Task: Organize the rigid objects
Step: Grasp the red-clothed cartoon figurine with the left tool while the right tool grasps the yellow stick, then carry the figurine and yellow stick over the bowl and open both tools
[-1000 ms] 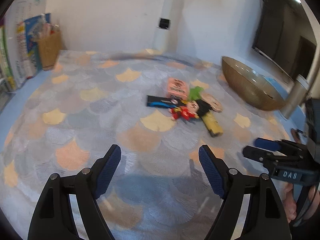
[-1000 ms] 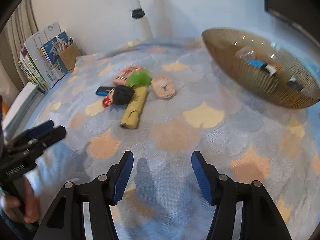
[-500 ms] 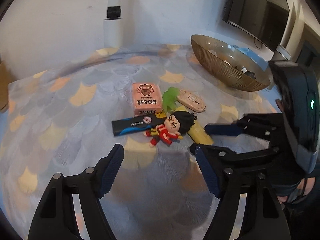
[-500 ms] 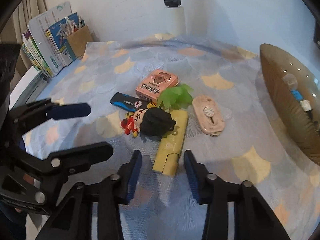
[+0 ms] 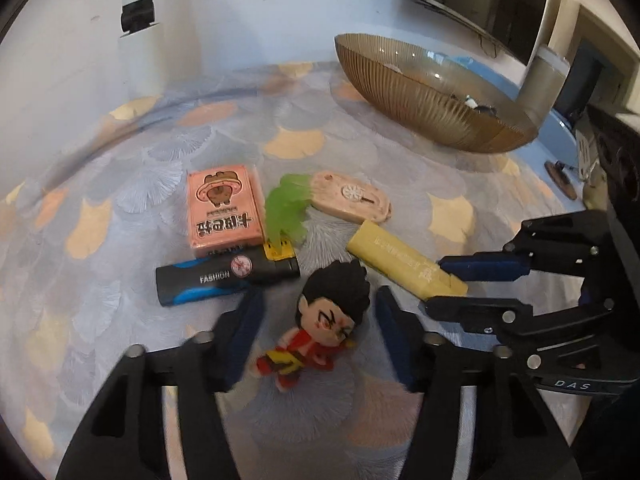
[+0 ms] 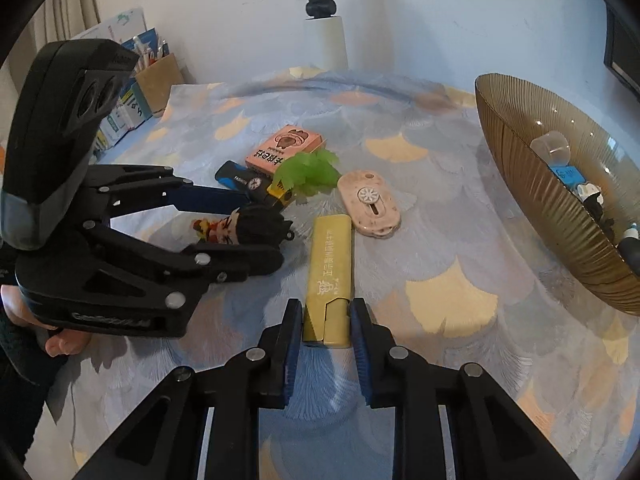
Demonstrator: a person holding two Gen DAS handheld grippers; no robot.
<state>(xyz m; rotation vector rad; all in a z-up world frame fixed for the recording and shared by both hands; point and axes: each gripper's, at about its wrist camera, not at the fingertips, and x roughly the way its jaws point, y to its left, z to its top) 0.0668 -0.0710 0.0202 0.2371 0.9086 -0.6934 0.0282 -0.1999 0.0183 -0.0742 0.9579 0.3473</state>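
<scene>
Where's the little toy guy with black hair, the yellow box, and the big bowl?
toy figure (image 5: pixel 326 322): left wrist view, on its face.
yellow box (image 6: pixel 330 270): right wrist view, middle of its top.
bowl (image 6: pixel 532 216): right wrist view, on its ribbed outer wall.

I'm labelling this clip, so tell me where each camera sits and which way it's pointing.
Left wrist: rides the left gripper, looking along its open fingers at the figurine; the right gripper enters at right.
Right wrist: rides the right gripper, its fingers flanking the yellow box.
Shared: pink box, bowl.
</scene>
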